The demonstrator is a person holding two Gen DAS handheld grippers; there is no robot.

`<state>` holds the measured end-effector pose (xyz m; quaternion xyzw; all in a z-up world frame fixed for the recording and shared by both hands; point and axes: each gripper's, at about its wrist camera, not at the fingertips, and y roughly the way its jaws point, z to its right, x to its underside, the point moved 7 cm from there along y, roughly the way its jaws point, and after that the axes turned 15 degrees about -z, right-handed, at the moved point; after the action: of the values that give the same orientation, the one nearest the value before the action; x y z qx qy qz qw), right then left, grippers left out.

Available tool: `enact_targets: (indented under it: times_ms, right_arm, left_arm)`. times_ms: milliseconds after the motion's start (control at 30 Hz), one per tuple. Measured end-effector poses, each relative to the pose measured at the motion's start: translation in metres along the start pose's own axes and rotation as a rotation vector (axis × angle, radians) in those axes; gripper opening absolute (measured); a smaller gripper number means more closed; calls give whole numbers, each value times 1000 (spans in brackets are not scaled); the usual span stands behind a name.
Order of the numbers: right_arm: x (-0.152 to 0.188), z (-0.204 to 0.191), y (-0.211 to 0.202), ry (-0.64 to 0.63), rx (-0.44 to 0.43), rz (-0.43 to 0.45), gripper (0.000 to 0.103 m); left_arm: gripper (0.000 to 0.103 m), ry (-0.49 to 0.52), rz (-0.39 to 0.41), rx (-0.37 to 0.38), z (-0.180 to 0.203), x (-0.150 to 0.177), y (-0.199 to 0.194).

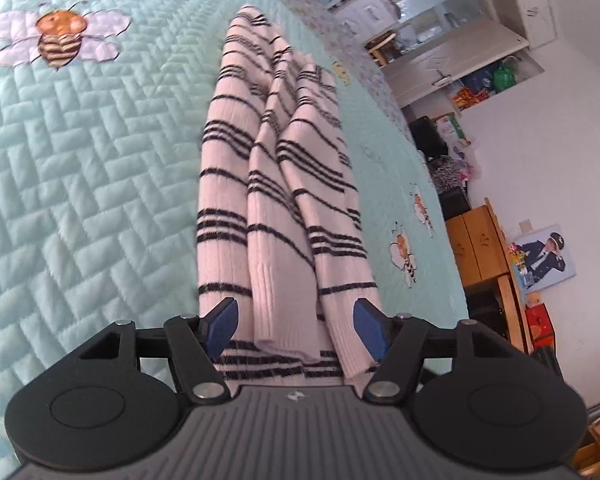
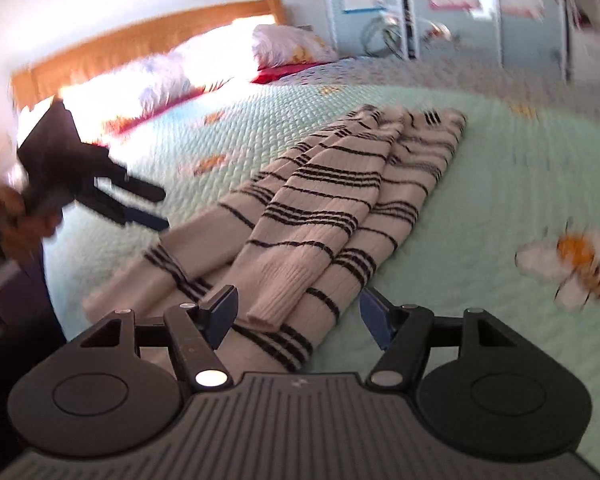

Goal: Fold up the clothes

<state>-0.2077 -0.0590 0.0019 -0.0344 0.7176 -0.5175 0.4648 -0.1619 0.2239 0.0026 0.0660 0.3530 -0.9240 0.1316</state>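
A cream sweater with thin black stripes (image 1: 276,184) lies folded lengthwise into a long narrow strip on the mint quilted bedspread (image 1: 84,152). Both sleeves lie along the top of it. My left gripper (image 1: 296,326) is open, its blue pads either side of the sweater's near hem and cuffs, holding nothing. In the right wrist view the same sweater (image 2: 324,216) stretches away diagonally. My right gripper (image 2: 298,314) is open over the near end, one sleeve cuff between its fingers without being pinched. The left gripper (image 2: 140,204) shows at the left, held by a hand, apart from the cloth.
A bee patch (image 1: 58,36) decorates the quilt, with another bee patch (image 2: 580,268) to the right of my right gripper. Pillows (image 2: 204,68) and a wooden headboard (image 2: 148,40) stand at the bed's far end. A wooden cabinet (image 1: 480,248) and shelves stand beside the bed.
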Motion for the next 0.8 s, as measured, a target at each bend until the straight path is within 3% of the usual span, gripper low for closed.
enact_targets:
  times_ms: [133, 200, 367, 467, 600, 800]
  right_arm:
    - [2, -11, 3, -137, 66, -2, 68]
    - [2, -14, 2, -192, 124, 7, 68]
    - [5, -33, 2, -376, 231, 12, 68]
    - [4, -36, 9, -342, 149, -31, 67]
    - [-3, -23, 12, -136, -7, -34, 65]
    - [1, -22, 8, -293, 176, -3, 65]
  left_arm:
    - [65, -3, 45, -30, 5, -2, -8]
    - [65, 66, 15, -117, 12, 1, -3]
    - [65, 63, -39, -83, 14, 4, 13]
    - [65, 49, -59, -62, 15, 4, 24]
    - [65, 31, -86, -33, 16, 5, 38]
    - [65, -16, -115, 10, 12, 5, 43]
